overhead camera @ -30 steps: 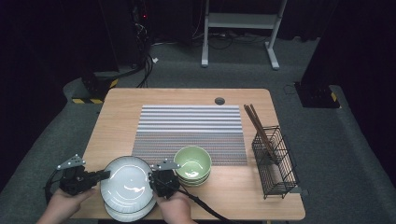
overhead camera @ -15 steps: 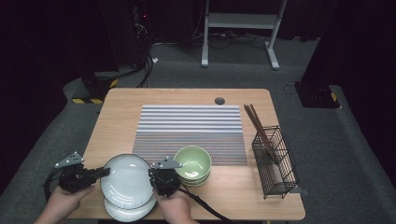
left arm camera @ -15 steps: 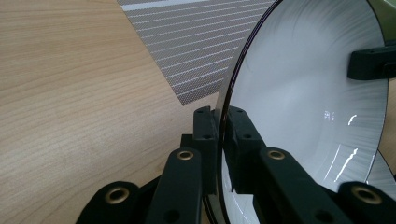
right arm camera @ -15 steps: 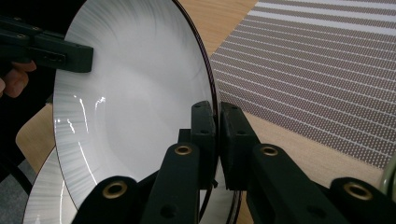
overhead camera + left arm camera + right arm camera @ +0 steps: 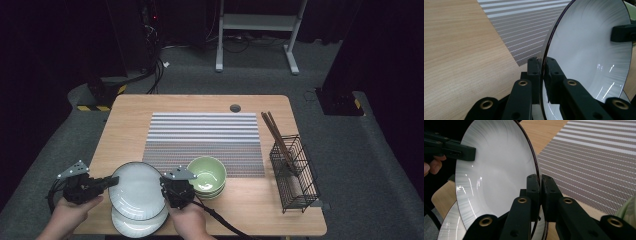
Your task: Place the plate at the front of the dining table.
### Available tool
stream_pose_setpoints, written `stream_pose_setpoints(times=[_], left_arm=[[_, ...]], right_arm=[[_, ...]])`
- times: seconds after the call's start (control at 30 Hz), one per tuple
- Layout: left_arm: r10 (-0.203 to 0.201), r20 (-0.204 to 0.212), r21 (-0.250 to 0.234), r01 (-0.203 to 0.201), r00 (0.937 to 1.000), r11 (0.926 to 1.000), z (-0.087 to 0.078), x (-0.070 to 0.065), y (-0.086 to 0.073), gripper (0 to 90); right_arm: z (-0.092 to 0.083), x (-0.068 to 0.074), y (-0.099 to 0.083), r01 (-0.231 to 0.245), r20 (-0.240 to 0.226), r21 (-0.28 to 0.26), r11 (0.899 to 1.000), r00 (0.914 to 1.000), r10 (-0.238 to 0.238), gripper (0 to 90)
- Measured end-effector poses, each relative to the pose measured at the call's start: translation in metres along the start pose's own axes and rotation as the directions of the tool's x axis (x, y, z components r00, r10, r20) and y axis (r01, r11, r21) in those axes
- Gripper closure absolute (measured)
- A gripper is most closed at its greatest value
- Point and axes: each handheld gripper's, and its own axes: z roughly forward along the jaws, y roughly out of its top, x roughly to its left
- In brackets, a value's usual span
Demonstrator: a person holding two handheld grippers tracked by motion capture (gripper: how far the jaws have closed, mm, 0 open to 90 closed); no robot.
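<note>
A white plate [image 5: 137, 189] with a dark rim is held above the table's front left, over a second white plate [image 5: 135, 224] lying below it. My left gripper [image 5: 113, 181] is shut on the upper plate's left rim [image 5: 544, 65], and my right gripper [image 5: 166, 189] is shut on its right rim [image 5: 537, 178]. In the left gripper view the right gripper's jaw shows at the plate's far edge; in the right gripper view the left gripper's jaw and a hand [image 5: 432, 166] show at the opposite edge. A striped placemat [image 5: 204, 135] lies in the table's middle.
Green bowls [image 5: 207, 175], stacked, sit just right of my right gripper at the placemat's front edge. A black wire basket [image 5: 294, 172] with brown chopsticks [image 5: 275, 134] stands at the right. A round hole [image 5: 235, 107] marks the table's far edge.
The upper plate has risen off the lower plate and shifted slightly away from the person, with both grippers still shut on its rim.
</note>
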Motion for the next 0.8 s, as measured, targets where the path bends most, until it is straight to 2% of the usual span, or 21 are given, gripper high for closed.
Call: stream_pose_setpoints(times=[0.47, 0.8], left_arm=[[0.029, 0.003, -0.029, -0.029, 0.9996, 0.9992, -0.004, -0.007, 0.018, 83.1], [0.05, -0.003, -0.074, -0.05, 0.9987, 0.996, -0.011, -0.013, 0.036, 83.2]], right_arm=[[-0.012, -0.003, 0.013, 0.019, 0.01, -0.03, 0.999, 0.9998, -0.019, 84.9], [-0.023, -0.005, 0.028, 0.029, 0.011, -0.07, 0.997, 0.9995, -0.028, 84.8]])
